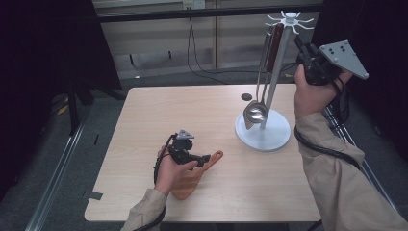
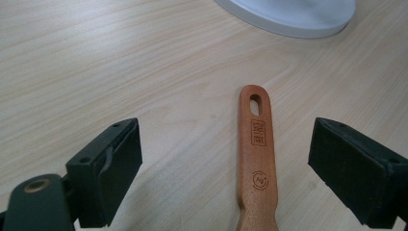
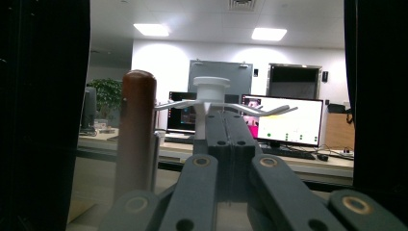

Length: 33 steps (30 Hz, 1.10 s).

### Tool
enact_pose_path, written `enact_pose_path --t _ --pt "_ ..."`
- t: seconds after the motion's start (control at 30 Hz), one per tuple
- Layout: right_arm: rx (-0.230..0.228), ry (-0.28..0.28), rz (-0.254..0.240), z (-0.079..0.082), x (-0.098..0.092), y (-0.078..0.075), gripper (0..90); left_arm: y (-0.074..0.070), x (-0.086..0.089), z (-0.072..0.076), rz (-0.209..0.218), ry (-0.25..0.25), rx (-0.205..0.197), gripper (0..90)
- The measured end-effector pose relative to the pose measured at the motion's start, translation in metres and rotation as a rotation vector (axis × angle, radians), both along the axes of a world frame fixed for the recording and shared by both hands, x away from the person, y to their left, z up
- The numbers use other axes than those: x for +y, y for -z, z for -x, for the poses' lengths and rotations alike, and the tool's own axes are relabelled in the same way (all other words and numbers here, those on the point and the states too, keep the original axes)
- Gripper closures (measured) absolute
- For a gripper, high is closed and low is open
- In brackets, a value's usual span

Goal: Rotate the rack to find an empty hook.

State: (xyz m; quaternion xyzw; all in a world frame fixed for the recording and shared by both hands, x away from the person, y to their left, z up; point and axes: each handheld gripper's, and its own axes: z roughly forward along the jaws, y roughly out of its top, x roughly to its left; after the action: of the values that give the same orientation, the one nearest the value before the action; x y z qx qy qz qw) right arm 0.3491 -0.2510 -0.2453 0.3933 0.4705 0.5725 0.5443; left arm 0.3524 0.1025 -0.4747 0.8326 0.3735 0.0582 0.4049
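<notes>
While your left claw (image 1: 204,159) rests low on the near-left part of the counter (image 1: 144,125), its jaws stand wide apart with nothing pressed between them. In the left gripper view the two black pads (image 2: 108,168) sit on either side of the wooden spatula (image 2: 257,159), whose handle lies flat on the counter and runs away from you between them, nearer the pad at the right of that view and touching neither. The handle ends in a rounded tip with a slotted hanging hole, pointing toward the white base of the rack. From the high view the spatula (image 1: 202,173) lies at a slant, its broad blade partly under your left hand (image 1: 171,171) and its handle tip aimed up and to the right.

Farther right stands the utensil rack (image 1: 274,77), a white round base on the counter with an upright pole and a crown of thin hooks at the top. A steel ladle (image 1: 255,111) hangs from one hook, its bowl just above the base, and a utensil with a dark brown handle (image 1: 276,43) hangs beside it.

At the far right you hold your right claw (image 1: 299,42) high, level with the top of the rack and close beside the hooks. In the right gripper view its jaws are pressed together on nothing, pointing straight at the white hook crown (image 3: 211,98), with the brown handle (image 3: 137,130) hanging just at the left of them.
</notes>
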Motion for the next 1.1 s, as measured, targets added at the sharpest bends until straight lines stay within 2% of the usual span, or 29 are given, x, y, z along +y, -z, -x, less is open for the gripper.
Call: enact_pose_path --t 0.03,0.1,0.2,0.5,0.7,1.1 --pt "-0.002 -0.002 -0.005 0.0 -0.0007 -0.0005 90.0 0.0005 0.0 -0.0001 0.006 -0.001 0.0 11.4" --pt "-0.003 -0.011 0.002 -0.0002 -0.001 -0.0014 90.0 0.0007 0.0004 -0.0004 -0.009 0.001 0.0 11.4" --pt "-0.012 -0.019 0.007 0.0005 0.0 -0.0023 90.0 0.0008 -0.0004 -0.0002 0.003 -0.003 -0.001 11.4" --pt "-0.009 -0.036 0.01 0.0005 0.0013 -0.0032 90.0 0.0008 -0.0004 -0.0002 0.004 -0.003 0.0 11.4" --pt "-0.004 -0.046 0.014 0.0 0.003 -0.0031 90.0 -0.0006 0.0004 -0.0004 -0.011 -0.001 -0.003 11.4" --pt "0.0 -0.071 0.005 -0.0017 0.0041 -0.0027 90.0 -0.0005 0.0004 -0.0004 -0.005 -0.004 -0.002 11.4"
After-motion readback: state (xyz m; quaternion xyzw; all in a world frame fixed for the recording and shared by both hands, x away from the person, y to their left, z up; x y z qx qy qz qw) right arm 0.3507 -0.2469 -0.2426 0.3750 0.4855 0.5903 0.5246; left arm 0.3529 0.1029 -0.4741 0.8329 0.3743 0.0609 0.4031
